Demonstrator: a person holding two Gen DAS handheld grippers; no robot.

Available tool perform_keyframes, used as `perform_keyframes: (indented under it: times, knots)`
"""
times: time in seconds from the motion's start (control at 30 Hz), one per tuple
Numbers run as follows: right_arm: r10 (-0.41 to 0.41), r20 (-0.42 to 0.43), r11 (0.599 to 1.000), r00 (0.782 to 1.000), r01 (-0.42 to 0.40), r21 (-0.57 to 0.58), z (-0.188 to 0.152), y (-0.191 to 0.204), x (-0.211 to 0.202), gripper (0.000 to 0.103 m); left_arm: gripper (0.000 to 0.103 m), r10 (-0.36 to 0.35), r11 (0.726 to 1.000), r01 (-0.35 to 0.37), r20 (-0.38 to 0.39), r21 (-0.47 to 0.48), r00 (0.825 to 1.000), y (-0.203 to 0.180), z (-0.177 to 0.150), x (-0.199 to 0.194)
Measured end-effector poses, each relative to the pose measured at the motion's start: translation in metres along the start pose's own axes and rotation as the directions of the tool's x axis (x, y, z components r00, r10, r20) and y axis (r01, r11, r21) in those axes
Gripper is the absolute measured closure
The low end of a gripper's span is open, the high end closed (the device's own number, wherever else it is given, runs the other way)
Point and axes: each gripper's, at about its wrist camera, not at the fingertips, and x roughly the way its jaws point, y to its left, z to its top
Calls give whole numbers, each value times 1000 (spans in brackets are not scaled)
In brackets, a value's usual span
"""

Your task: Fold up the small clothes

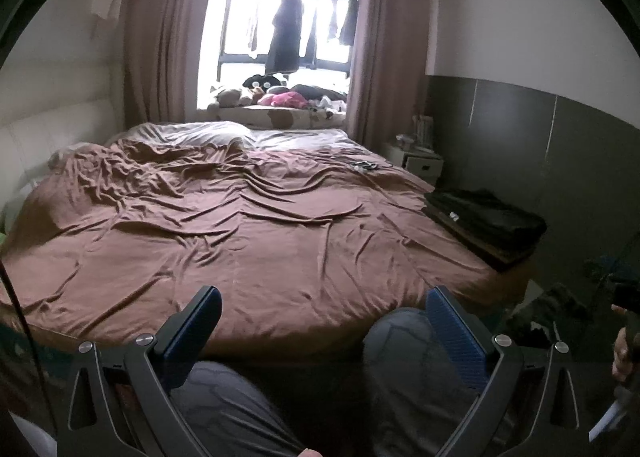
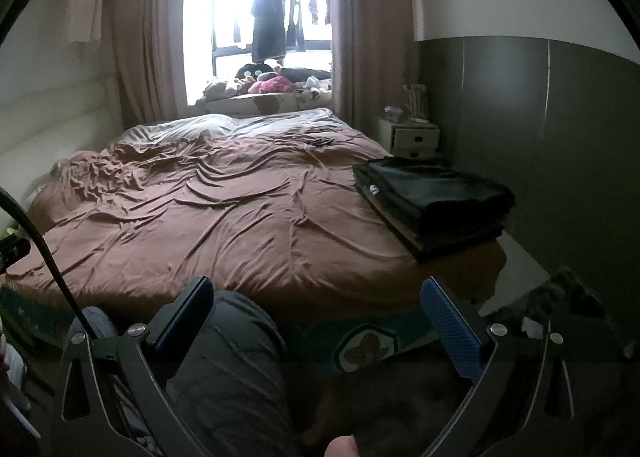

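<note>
Brown, heavily creased sheet covers the bed (image 1: pixel 248 225); a pale rumpled patch lies along its far edge below the window. Dark folded clothes (image 2: pixel 436 193), soft and matte, form a flat rectangular stack at the bed's right edge. Left gripper (image 1: pixel 320 333) is spread wide with nothing between its ridged blue pads (image 1: pixel 456 333), hanging over grey-trousered knees (image 1: pixel 404 341) at the bed's near edge. Right gripper (image 2: pixel 316 321) is equally wide apart, holding nothing.

Folded dark clothes (image 2: pixel 434 199) sit stacked on the bed's (image 2: pixel 240 225) right edge.
</note>
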Motion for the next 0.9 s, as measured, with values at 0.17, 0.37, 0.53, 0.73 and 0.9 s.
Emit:
perform_keyframes:
  times: [0.17, 0.37, 0.53, 0.73, 0.9]
  knots:
    - [5, -9, 1000, 1000, -5, 4, -3, 0, 2, 0, 0, 2, 1000, -2, 5, -2, 1000, 0, -1, -3]
    - [6, -9, 1000, 1000, -6, 7, -3, 3, 0, 0, 0, 9, 1000, -9, 17, -5, 1000, -1, 0, -7]
    - [5, -4, 1000, 1000, -5, 11, -3, 2, -2, 0, 0, 10, 1000, -10, 24, -6, 1000, -2, 0, -10]
    - [2, -4, 1000, 1000, -2, 7, -4, -1, 1, 0, 0, 6, 1000, -6, 27, -2, 1000, -5, 1, -13]
    - [-3, -5, 1000, 1000, 3, 0, -3, -2, 1, 0, 0, 6, 1000, -6, 29, 1, 1000, -6, 0, -14]
